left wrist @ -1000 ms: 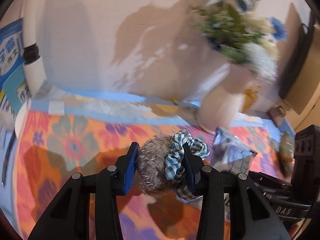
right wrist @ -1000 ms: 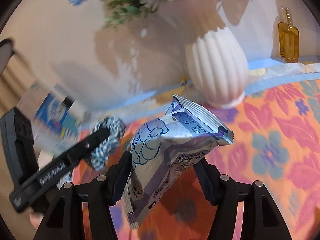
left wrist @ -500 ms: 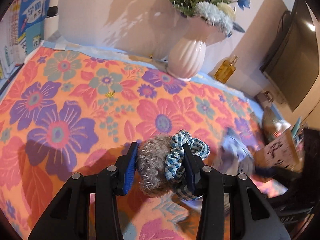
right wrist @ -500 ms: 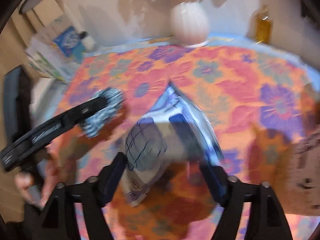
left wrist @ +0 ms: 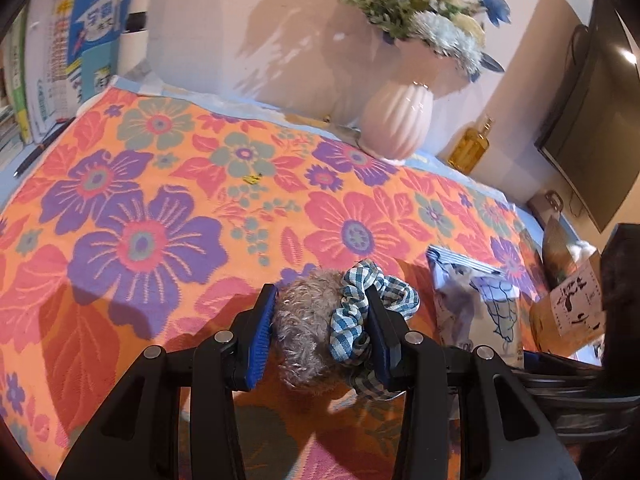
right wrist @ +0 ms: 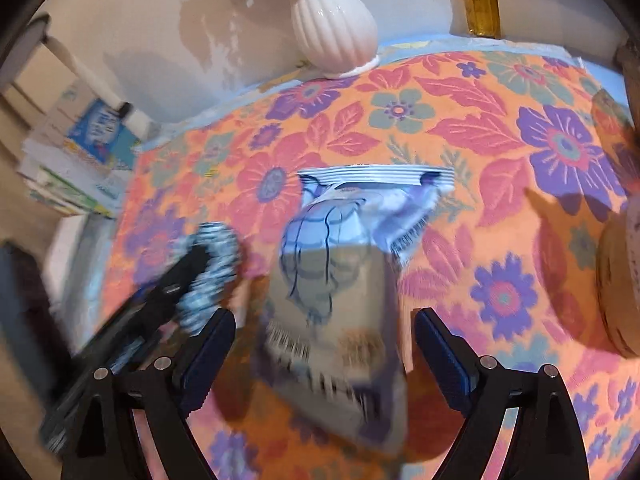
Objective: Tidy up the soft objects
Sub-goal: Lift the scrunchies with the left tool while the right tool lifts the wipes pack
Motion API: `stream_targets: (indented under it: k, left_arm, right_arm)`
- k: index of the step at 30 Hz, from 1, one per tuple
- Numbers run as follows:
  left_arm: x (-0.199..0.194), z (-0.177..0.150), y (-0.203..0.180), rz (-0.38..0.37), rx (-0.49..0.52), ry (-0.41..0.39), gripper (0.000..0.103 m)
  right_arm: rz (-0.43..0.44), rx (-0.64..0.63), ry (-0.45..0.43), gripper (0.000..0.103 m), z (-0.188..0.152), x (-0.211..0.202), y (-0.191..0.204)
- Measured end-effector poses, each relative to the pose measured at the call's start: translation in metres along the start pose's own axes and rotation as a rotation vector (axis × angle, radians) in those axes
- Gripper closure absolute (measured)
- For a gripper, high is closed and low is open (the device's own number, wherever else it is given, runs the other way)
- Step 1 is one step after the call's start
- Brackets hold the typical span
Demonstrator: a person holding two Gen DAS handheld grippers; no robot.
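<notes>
Covering the table, a floral cloth (left wrist: 168, 208) underlies left tongs (left wrist: 322, 332) clamping scrunchies (left wrist: 340, 320); right tongs (right wrist: 324, 364) widening around a seemingly loose packet (right wrist: 340, 264).

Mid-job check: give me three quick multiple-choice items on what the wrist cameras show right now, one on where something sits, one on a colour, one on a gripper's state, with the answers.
1. Where does the white vase stand?
A. At the far edge of the floral cloth, by the wall
B. In the cardboard box
C. Between the right gripper's fingers

2. What colours is the checked scrunchie?
A. Red and black
B. Blue and white
C. Plain yellow

3. What is the left gripper doing?
A. Hanging open with nothing in it
B. Clamped on the scrunchie and a grey fuzzy scrunchie
C. Pinching the snack bag

Answers: 1 A, it sits by the wall beside the amber bottle. 2 B, the check is blue and white. 3 B, both pads press the pair; the snack bag lies between the right gripper pads, whose jaws are opening.
</notes>
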State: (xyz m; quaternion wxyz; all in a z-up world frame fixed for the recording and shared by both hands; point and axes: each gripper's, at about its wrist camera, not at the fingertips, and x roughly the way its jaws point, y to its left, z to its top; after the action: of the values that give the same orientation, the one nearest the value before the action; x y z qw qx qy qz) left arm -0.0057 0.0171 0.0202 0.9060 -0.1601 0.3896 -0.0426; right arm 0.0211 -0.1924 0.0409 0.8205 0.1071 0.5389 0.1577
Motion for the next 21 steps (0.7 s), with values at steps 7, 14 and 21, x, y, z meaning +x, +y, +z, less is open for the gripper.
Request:
stream_targets:
  k: [7,14,21]
  left_arm:
    - [-0.001,0.000,-0.002,0.028,0.003,-0.004,0.064]
    - [-0.034,-0.002,-0.036,0.002,0.019,-0.049,0.064]
    - [-0.068,-0.025,-0.115,-0.002,0.162,-0.070,0.064]
  right_arm:
    - [-0.146,-0.143,-0.097,0.044,-0.005,0.004,0.021]
    - [-0.104,-0.170,-0.182,0.045,-0.016,-0.048,0.001]
    - [-0.044,-0.118,-0.182,0.045,-0.050,-0.106,-0.043]
